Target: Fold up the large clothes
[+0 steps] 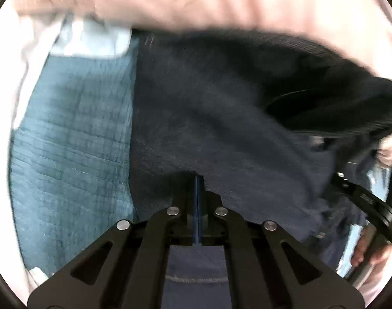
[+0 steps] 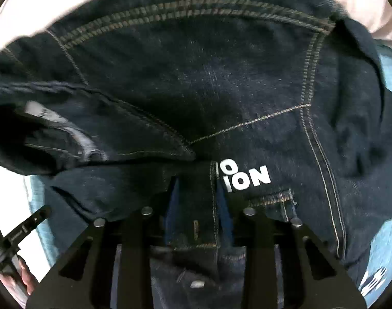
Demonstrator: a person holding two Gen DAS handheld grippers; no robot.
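Both grippers, left [image 1: 199, 180] and right [image 2: 197, 180], clamped on garment [image 2: 196, 90] (dark knit): could slip free above quilt [image 1: 75, 141] if tugged unevenly.

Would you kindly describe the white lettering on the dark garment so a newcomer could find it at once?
Start from the dark navy garment spread over the blue quilted cover. Follow its pale double-stitched seam down toward the right claw. Just right of the claw sit bold white letters, the garment's only print here.
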